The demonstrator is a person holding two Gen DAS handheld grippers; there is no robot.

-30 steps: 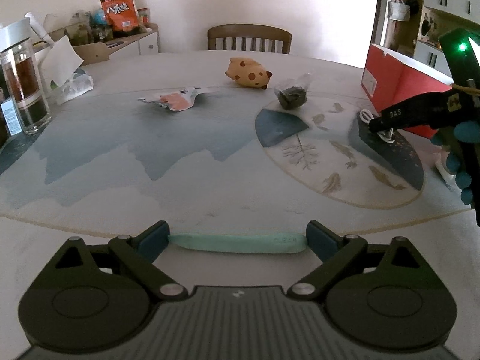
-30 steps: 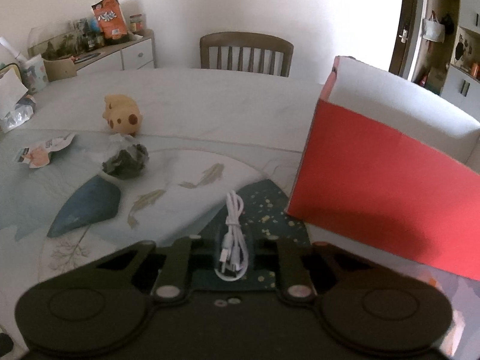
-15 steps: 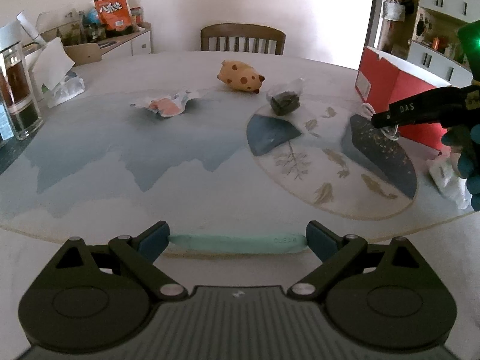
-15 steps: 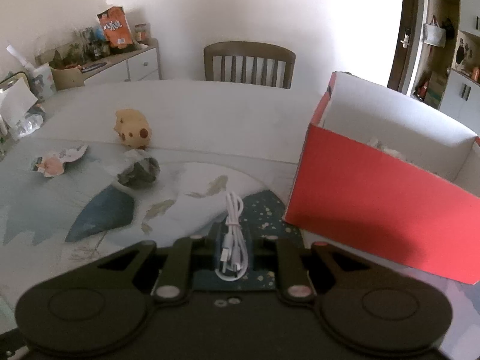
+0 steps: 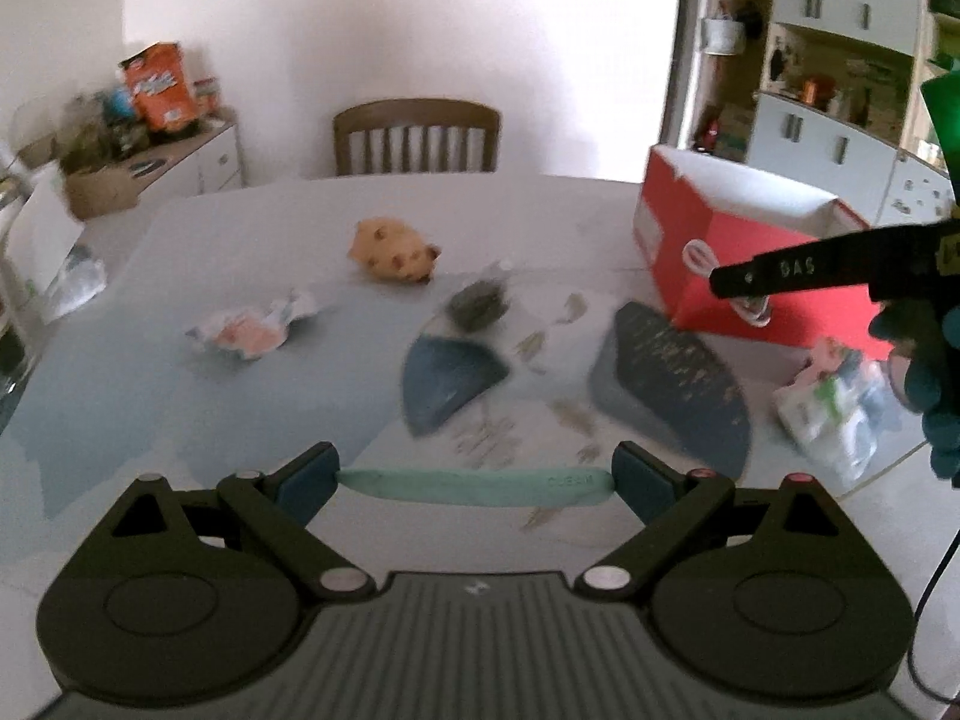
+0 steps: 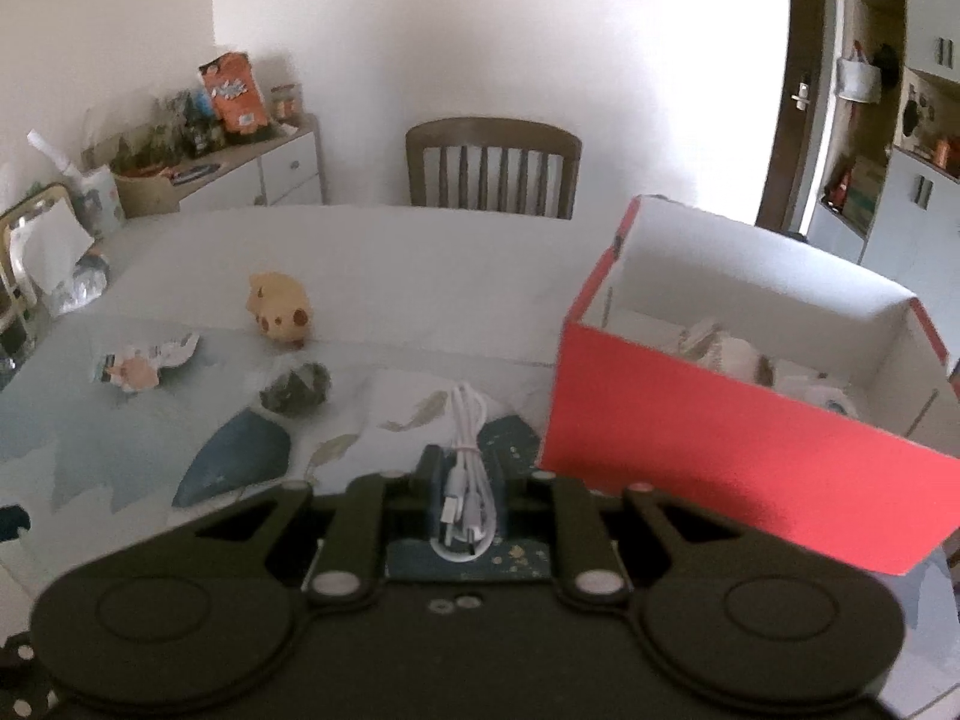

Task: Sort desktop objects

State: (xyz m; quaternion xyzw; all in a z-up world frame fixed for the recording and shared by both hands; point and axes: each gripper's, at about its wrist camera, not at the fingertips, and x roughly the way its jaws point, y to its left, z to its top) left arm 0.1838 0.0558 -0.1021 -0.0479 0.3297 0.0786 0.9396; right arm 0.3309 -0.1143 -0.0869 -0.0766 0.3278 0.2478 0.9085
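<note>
My left gripper [image 5: 474,480] is shut on a long mint-green bar [image 5: 456,485], held crosswise by its two ends above the table's near edge. A coiled white USB cable [image 6: 465,468] sits in my right gripper [image 6: 465,504], which is shut on it and raised off the table. In the left wrist view the right gripper [image 5: 729,285] hangs in front of the red box [image 5: 678,264], with the cable [image 5: 696,255] looping from its tip. The open red box [image 6: 720,438] stands just right of the cable and has white inner walls with several pale items inside.
On the patterned table mat [image 5: 180,408] lie a yellow spotted pig toy [image 5: 393,252], a dark packet [image 5: 477,303] and a crumpled wrapper [image 5: 252,330]. A plastic packet [image 5: 834,408] lies by a gloved hand [image 5: 936,372]. A wooden chair [image 6: 492,165] stands at the far side.
Both grippers have risen, each keeping its grip. The cable has come up off the mat beside the red box, and the box's inside now shows.
</note>
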